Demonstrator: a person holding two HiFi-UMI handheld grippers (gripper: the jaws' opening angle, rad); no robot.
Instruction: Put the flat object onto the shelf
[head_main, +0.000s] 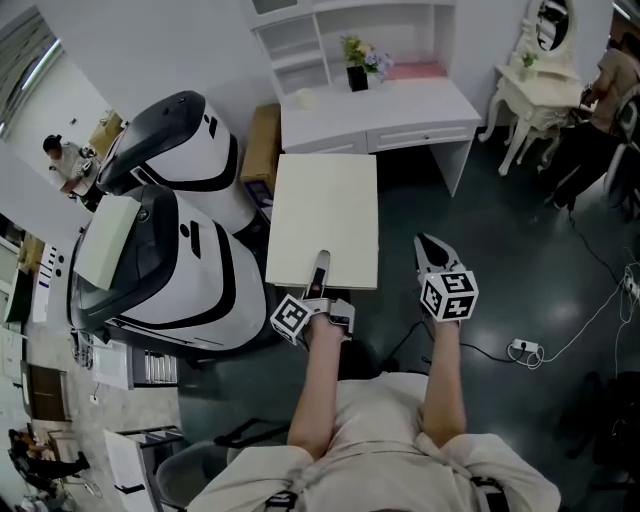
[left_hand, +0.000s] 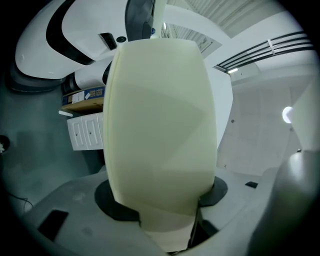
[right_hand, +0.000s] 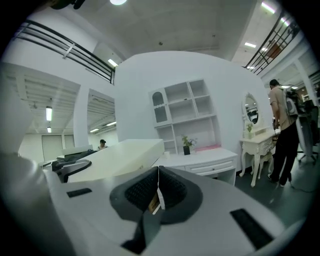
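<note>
A flat cream board (head_main: 325, 215) is held level in the air in front of the white desk (head_main: 420, 105) with its shelf unit (head_main: 350, 30). My left gripper (head_main: 318, 270) is shut on the board's near edge, one jaw lying on top. In the left gripper view the board (left_hand: 160, 115) fills the middle and runs down between the jaws of the left gripper (left_hand: 167, 222). My right gripper (head_main: 426, 243) hovers to the board's right, shut and empty. In the right gripper view, beyond the right gripper (right_hand: 157, 192), the board (right_hand: 120, 157) and the shelf unit (right_hand: 185, 107) show.
Two big white-and-black machines (head_main: 170, 230) stand at the left, a cardboard box (head_main: 262, 145) beside the desk. A potted plant (head_main: 357, 70) sits on the desk. A white dressing table (head_main: 540, 80) and a person (head_main: 610, 90) are at the right. A power strip (head_main: 525, 350) lies on the floor.
</note>
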